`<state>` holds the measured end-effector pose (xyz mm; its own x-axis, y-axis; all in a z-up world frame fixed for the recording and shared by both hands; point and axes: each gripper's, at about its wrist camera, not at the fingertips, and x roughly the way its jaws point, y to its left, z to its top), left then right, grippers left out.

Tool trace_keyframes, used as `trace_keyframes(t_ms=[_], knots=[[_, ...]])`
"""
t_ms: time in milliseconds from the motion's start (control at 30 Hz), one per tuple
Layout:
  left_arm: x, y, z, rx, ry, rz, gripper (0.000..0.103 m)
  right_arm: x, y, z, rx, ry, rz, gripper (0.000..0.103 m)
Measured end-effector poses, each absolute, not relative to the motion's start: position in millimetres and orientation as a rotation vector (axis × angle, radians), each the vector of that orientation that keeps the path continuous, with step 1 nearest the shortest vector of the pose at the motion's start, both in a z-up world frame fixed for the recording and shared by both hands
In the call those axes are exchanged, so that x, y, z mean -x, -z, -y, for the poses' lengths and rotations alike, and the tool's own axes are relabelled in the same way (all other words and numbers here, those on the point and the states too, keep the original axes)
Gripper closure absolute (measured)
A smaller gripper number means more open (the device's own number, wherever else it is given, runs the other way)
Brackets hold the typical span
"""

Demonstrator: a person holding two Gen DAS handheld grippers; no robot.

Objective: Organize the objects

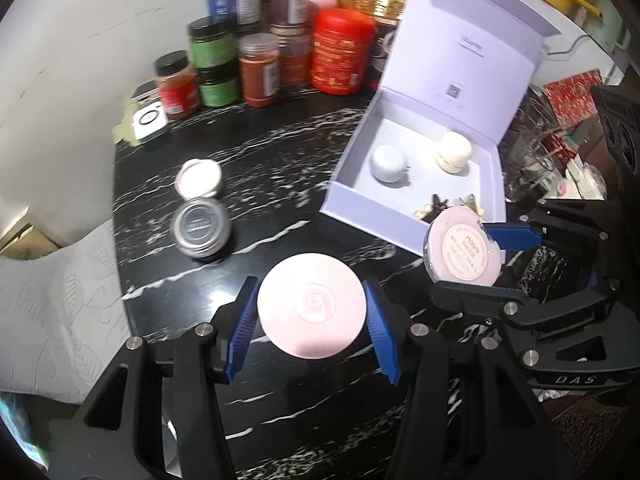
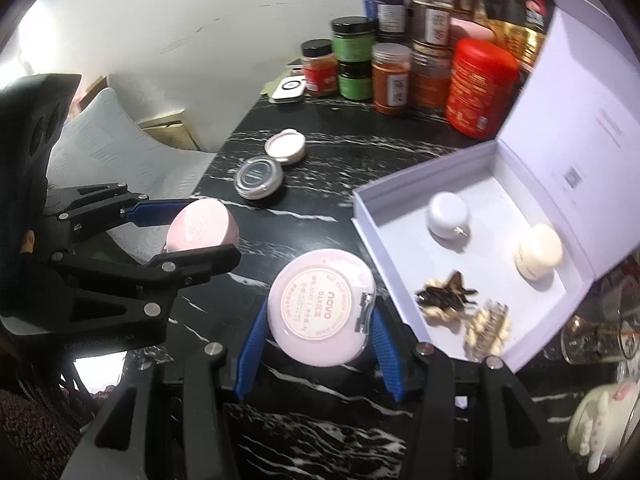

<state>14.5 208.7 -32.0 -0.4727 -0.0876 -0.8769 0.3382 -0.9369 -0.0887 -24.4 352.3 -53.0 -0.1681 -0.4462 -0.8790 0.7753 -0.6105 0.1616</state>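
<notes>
Pink compact sits clamped in the left tongs at lower centre; right tongs grip a labelled compact — both lifted off the counter, likely bound for the open box at right.

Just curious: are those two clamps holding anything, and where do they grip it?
Yes. The left hand-held gripper pinches a plain pink compact by its rim; the right hand-held gripper grips a labelled compact likewise.

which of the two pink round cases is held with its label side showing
The one in the right claw: that pink case shows a round printed sticker. The case in the left claw shows only a plain embossed pink face.
</notes>
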Motion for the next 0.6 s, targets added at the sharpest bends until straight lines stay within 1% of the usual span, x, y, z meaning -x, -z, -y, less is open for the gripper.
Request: trace_keyframes(t_ms=[600], knots=[[57, 46, -272, -1.555, 2.566, -0.302, 0.053, 72, 65, -427, -1.331, 1.961, -0.352, 0.052]])
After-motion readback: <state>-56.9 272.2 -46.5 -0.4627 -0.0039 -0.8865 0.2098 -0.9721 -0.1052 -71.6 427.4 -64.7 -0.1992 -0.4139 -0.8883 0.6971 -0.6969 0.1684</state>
